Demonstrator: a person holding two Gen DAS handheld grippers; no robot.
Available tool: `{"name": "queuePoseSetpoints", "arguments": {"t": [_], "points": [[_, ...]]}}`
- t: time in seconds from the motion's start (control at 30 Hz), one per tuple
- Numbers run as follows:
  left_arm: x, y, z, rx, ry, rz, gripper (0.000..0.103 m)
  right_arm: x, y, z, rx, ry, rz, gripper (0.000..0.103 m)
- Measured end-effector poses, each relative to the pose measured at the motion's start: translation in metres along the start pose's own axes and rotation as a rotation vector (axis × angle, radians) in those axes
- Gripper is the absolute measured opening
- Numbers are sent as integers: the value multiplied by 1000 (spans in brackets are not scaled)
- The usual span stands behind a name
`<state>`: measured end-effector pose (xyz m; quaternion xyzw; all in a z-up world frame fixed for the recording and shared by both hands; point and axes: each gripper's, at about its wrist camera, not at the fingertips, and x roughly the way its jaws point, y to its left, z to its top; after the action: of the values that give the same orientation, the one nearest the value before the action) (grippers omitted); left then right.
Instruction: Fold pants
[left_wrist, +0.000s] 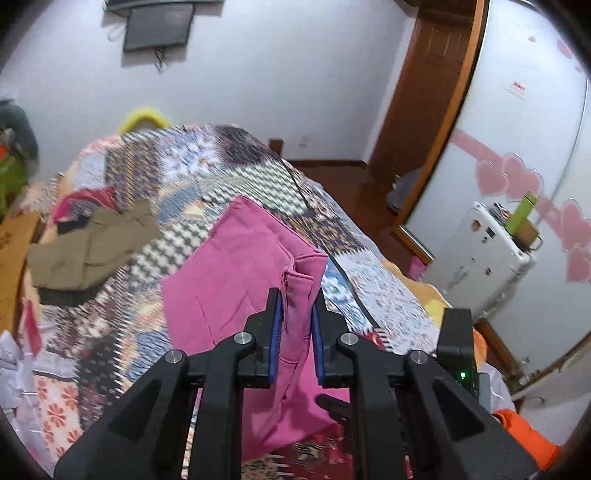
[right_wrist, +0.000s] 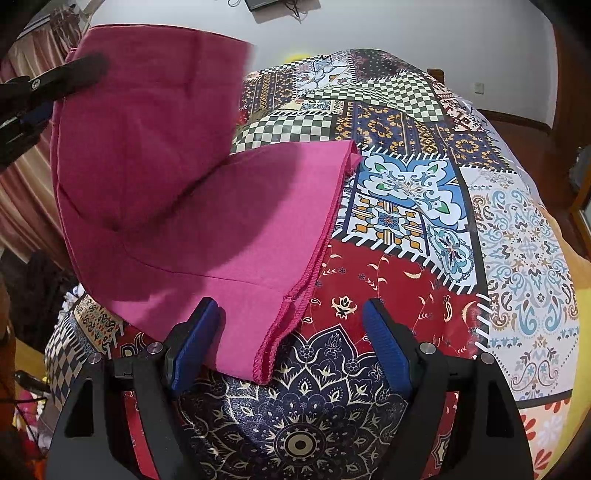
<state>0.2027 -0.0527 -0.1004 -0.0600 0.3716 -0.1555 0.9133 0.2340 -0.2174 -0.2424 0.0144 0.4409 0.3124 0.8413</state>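
The left gripper (left_wrist: 297, 317) has its jaws shut tight on one end of the pink pants (right_wrist: 207, 221), lifting it over the bed (right_wrist: 424, 277). The right gripper (right_wrist: 291, 343) waits wide open and empty, the hem right between its jaws. I think the fold is halfway; next, lay the lifted end down on that hem.

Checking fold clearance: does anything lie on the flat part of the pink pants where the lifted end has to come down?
Nothing visible does. The left gripper holds the raised end of the pink pants; the flat part on the bedspread is bare, and the open right gripper sits at its near edge.
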Motion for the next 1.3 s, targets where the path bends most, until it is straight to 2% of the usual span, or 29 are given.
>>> {"name": "queuePoseSetpoints", "arguments": {"t": [0.17, 0.3, 0.33, 0.37, 0.4, 0.43, 0.47, 0.53, 0.63, 0.73, 0.87, 1.0, 1.13, 1.23, 1.3], "points": [[17, -3, -9, -18, 81, -39, 14, 0, 1, 0, 2, -1, 0, 78], [18, -4, -14, -17, 104, -52, 17, 0, 1, 0, 2, -2, 0, 78], [17, -5, -13, -13, 109, -55, 25, 0, 1, 0, 2, -1, 0, 78], [15, -6, -13, -7, 108, -59, 40, 0, 1, 0, 2, -1, 0, 78], [13, -6, -12, -5, 100, -55, 50, 0, 1, 0, 2, -1, -1, 78], [8, -6, -10, -3, 80, -49, 68, 0, 1, 0, 3, -2, -1, 78], [2, -4, -7, -7, 45, -38, 82, 0, 1, 0, 3, -2, -2, 78], [-6, 0, -1, -9, -4, -2, 91, 0, 1, 1, 5, -2, -5, 78], [-5, 10, 10, 17, -20, 101, 93, -1, 0, 1, 7, -3, -7, 78], [7, 26, 19, 35, 7, 154, 93, -4, -1, 4, 19, -4, -15, 78], [40, 62, 33, 18, 110, 191, 94, -15, -8, 6, 28, -26, -25, 78], [80, 102, 41, -67, 234, 143, 94, -23, -20, 3, 68, -29, -45, 78], [124, 133, 42, -145, 330, 187, 94, -32, -42, -1, 133, -44, -90, 78], [157, 144, 35, -142, 401, 228, 94, -41, -57, -3, 177, -60, -117, 78], [181, 146, 23, -97, 499, 248, 97, -46, -63, -2, 198, -65, -134, 78]]}}
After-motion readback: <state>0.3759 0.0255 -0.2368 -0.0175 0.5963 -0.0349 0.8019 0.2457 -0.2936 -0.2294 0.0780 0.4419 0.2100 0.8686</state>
